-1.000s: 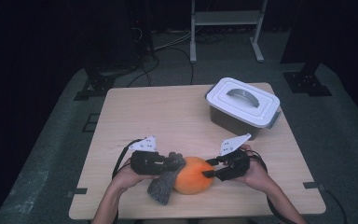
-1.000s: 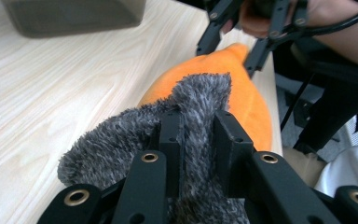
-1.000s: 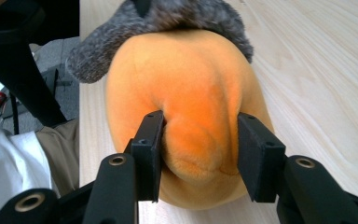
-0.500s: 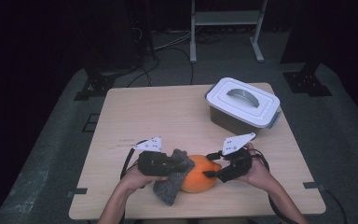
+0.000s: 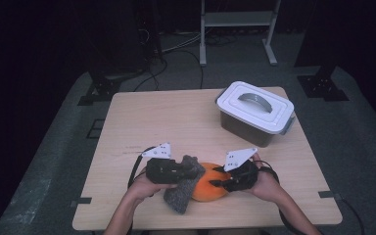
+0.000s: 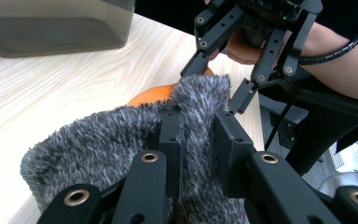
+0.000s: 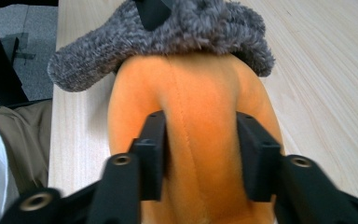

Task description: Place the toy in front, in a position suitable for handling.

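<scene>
Inspected from the near edge of the table point(image 5: 127, 122) outward.

Nearest: two forearms entering from the bottom of the high view, each hand wrapped round a gripper. Left gripper point(image 6: 198, 140) found clenched on a fold of grey fuzzy cloth point(image 6: 112, 140); in the left gripper view, both black jaws pressed into the pile with a thin ridge of fabric pinched between them. Same gripper point(image 5: 196, 171) seen from above, lying low over the table and pointing toward the orange item, cloth point(image 5: 181, 193) hanging from it and draped down to the tabletop.

Just beyond and beside: orange plush ball point(image 5: 208, 186), resting on the table near the front edge, between the two grippers. Cloth laid over its far-left side, touching it. In the right gripper view, orange plush ball point(image 7: 196, 140) noted squeezed between the jaws of the right gripper point(image 7: 200, 154), soft surface bulging up between the pads, a seam running along the bulge. Jaws just closed further, plush between them and gripped. Right gripper point(image 5: 220, 182) seen from above at the ball's right side.

Farther off: lidded storage box point(image 5: 254, 112), white lid with grey handle, dark translucent walls, standing at the far right of the table, well apart from the ball. Lid closed.

Beyond the table: dark floor, cables and a white metal frame point(image 5: 237, 19).
</scene>
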`<action>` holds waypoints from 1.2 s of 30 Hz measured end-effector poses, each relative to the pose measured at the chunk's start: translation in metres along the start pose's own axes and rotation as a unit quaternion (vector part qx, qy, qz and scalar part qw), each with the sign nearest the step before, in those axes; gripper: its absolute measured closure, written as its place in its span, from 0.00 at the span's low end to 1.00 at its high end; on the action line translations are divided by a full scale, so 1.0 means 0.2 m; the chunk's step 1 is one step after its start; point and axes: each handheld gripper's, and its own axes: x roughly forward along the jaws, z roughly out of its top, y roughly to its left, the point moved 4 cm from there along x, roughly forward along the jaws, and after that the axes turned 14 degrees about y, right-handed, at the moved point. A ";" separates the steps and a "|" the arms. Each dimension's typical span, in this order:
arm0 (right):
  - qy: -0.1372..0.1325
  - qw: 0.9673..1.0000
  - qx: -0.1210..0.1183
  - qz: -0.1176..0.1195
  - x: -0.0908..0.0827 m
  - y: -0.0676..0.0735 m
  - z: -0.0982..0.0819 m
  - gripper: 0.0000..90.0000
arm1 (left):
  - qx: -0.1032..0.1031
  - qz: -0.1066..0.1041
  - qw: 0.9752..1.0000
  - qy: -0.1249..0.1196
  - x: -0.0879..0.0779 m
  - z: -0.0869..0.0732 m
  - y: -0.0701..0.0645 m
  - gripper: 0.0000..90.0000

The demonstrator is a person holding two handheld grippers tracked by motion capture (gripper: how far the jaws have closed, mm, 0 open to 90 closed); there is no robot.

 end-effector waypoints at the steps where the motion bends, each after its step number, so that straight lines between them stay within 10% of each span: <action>1: -0.004 1.000 0.002 0.002 0.00 0.00 0.01 0.71 | 0.000 0.001 1.000 0.001 -0.01 0.00 0.00 0.83; 16: -0.048 0.996 0.009 0.079 0.05 -0.01 0.09 0.73 | 0.016 0.015 1.000 0.011 -0.11 -0.01 0.00 0.83; 36: -0.041 0.995 0.035 0.081 -0.05 -0.13 -0.10 0.47 | -0.012 0.003 1.000 -0.008 -0.02 0.03 0.03 0.83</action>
